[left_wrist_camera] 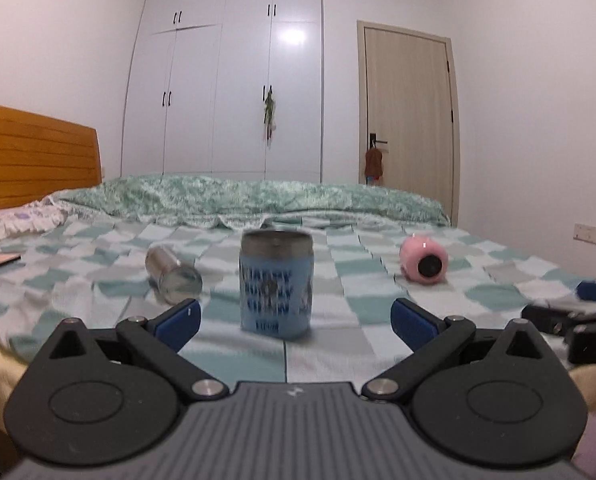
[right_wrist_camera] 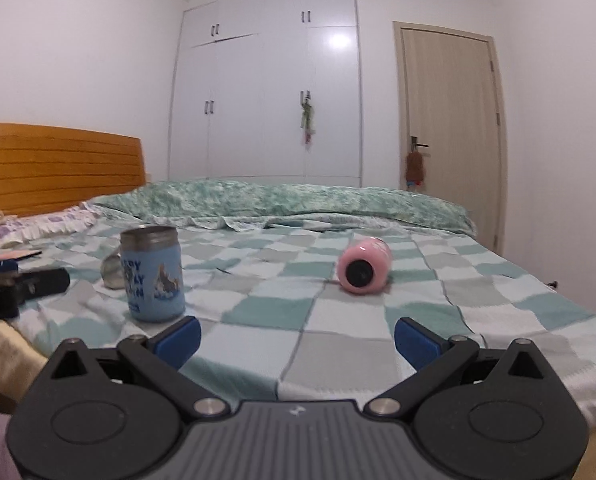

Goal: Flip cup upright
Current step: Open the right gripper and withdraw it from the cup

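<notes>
A blue printed cup (left_wrist_camera: 275,284) stands upright on the checked bedspread, just beyond my open, empty left gripper (left_wrist_camera: 295,318). It also shows in the right wrist view (right_wrist_camera: 153,274), left of my open, empty right gripper (right_wrist_camera: 298,340). A pink cup (left_wrist_camera: 424,258) lies on its side to the right, its dark end facing me; in the right wrist view (right_wrist_camera: 364,266) it lies ahead, beyond the fingers. A steel cup (left_wrist_camera: 171,274) lies on its side to the left, mostly hidden behind the blue cup in the right wrist view (right_wrist_camera: 111,272).
The bed's checked blanket (right_wrist_camera: 338,320) spreads ahead, with a green quilt (left_wrist_camera: 257,196) rolled along its far side and a wooden headboard (left_wrist_camera: 33,152) at left. Each gripper shows at the edge of the other's view: the right gripper's body (left_wrist_camera: 578,322), the left gripper's body (right_wrist_camera: 13,286).
</notes>
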The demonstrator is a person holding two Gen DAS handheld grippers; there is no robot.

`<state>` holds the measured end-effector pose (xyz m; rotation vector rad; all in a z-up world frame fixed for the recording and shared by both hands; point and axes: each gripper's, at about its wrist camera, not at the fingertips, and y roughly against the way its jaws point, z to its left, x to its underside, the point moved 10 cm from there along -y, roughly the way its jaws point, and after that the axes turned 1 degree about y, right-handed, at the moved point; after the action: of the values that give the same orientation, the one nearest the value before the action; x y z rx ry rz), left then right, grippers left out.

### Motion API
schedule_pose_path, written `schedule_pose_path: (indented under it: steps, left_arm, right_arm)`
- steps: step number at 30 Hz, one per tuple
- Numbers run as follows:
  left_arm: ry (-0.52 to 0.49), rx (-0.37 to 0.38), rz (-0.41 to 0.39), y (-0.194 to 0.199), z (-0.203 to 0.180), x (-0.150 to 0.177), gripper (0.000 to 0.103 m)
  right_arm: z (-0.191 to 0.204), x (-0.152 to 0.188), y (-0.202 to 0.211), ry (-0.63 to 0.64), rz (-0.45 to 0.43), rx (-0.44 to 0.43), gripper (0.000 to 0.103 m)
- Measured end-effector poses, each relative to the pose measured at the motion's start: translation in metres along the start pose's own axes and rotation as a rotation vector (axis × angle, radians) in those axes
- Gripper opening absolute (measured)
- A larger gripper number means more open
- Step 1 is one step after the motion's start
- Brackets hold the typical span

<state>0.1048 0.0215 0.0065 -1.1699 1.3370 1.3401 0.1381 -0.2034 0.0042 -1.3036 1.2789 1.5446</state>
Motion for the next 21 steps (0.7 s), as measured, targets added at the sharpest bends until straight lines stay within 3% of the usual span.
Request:
schedule_pose_path:
  steps: [6, 21]
  left_arm:
    - [-0.026, -0.041, -0.026, 0.004, 0.001, 0.022, 0.103]
    - [-0.051, -0.037, -0.053, 0.008, -0.002, 0.022, 0.103]
  right_arm:
    - [-0.003, 0.008, 0.008, 0.005, -0.049, 0.057, 0.103]
    - [0.001, 0.006, 0.016, 0.011, -0.101, 0.057, 0.103]
